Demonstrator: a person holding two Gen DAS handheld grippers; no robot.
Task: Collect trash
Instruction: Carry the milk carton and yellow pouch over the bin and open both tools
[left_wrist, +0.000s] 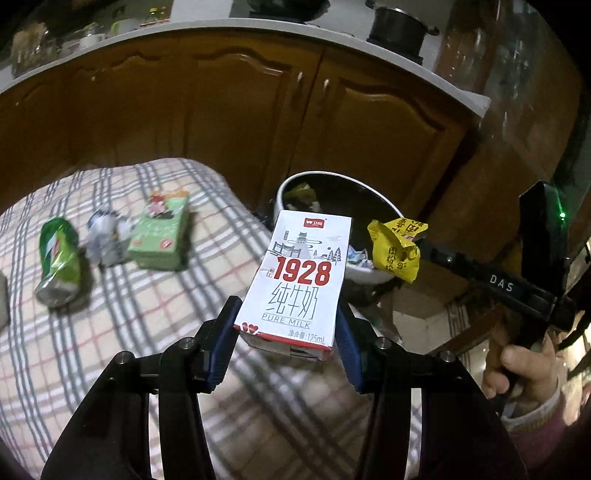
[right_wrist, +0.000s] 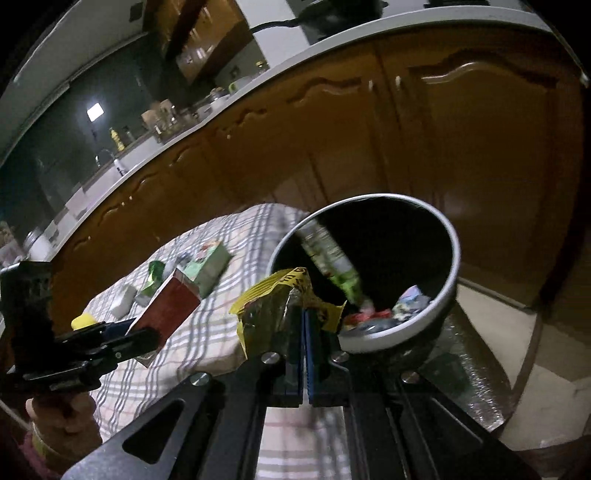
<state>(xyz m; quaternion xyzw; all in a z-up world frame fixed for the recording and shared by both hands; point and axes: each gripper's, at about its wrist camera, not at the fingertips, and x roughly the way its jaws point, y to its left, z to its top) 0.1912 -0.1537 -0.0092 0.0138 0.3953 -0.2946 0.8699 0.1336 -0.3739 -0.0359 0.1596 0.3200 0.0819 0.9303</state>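
Both grippers loaded w/ trash, held by the bin.

Left gripper (left_wrist: 288, 332) is clamped on a white "1928" milk carton (left_wrist: 301, 280), held above the plaid cloth (left_wrist: 155, 332) just beside the bin (right_wrist: 448, 291). Right gripper (right_wrist: 303, 325) has its pads pinched tight on a yellow snack wrapper (right_wrist: 271, 306) at the bin's rim. Left on the cloth: crushed green can (left_wrist: 59, 262), crumpled wrapper (left_wrist: 105, 236), green carton (left_wrist: 160, 236). Bin already holds some trash.

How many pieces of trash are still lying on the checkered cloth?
3 that I can tell: a crushed green can on the left, a crumpled wad beside it, and a green carton next. A pale thing at the cloth's edge may be another.
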